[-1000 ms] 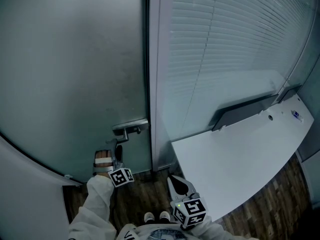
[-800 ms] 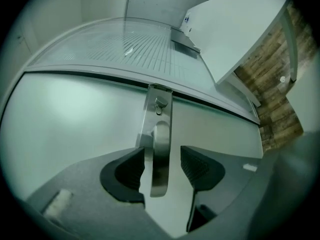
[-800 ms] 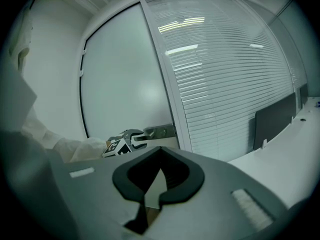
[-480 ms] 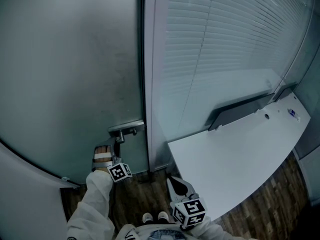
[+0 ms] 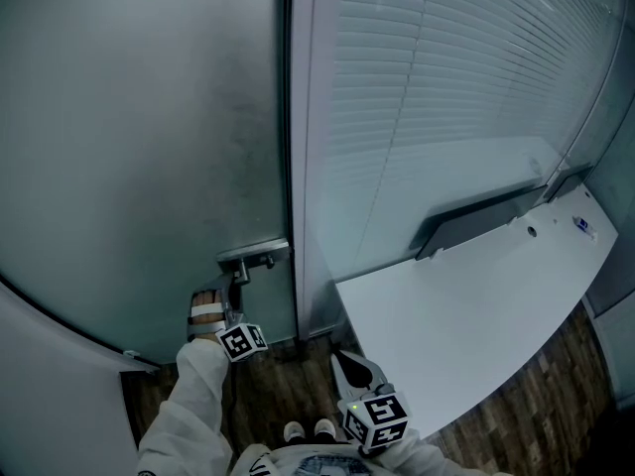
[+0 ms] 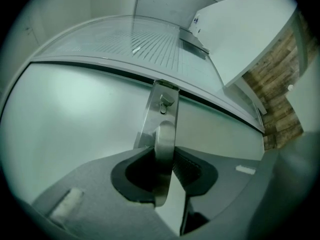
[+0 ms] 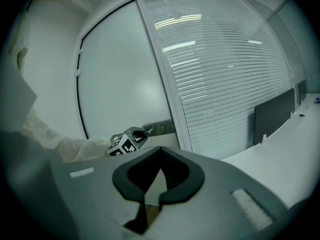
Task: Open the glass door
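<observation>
Left gripper view alone shows tool (image 6: 166, 159) closing, seemingly gripping handle (image 6: 164, 133).

In the head view my left hand (image 5: 206, 315) is covering much of the left gripper (image 5: 235, 294). Its jaws have just been closing with the door handle (image 5: 250, 255) between them, and they are hiding the lever's end. The frosted glass door (image 5: 139, 147) is blurring whatever lies behind it and running past the top edge. A small thing (image 5: 582, 224) on the desk (image 5: 466, 315) is looking too tiny to identify.

Left hand-held gripper (image 5: 234, 303) tighter around handle (image 6: 164, 139)
</observation>
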`<action>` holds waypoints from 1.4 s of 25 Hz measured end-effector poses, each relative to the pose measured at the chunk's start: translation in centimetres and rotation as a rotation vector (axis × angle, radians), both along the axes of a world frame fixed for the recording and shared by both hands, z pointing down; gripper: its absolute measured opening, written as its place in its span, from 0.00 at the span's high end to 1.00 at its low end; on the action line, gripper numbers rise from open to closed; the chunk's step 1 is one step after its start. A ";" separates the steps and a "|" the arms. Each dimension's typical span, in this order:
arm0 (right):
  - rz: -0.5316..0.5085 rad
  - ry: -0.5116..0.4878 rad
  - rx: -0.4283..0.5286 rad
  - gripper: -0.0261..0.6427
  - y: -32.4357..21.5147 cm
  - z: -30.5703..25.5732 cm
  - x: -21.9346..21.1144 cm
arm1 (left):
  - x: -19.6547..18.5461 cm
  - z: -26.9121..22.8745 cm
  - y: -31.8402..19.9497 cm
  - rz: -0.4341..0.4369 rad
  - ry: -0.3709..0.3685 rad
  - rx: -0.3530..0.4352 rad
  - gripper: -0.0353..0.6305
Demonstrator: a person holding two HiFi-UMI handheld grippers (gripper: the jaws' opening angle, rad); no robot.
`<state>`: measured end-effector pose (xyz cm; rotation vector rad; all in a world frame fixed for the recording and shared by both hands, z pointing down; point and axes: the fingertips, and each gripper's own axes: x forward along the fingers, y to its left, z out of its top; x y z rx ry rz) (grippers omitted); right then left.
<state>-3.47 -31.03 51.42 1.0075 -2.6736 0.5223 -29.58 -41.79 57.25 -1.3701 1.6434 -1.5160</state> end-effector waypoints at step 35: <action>-0.109 -0.004 -0.042 0.96 3.2 1.1 2.1 | 2.7 1.2 5.3 -0.077 0.504 0.104 0.77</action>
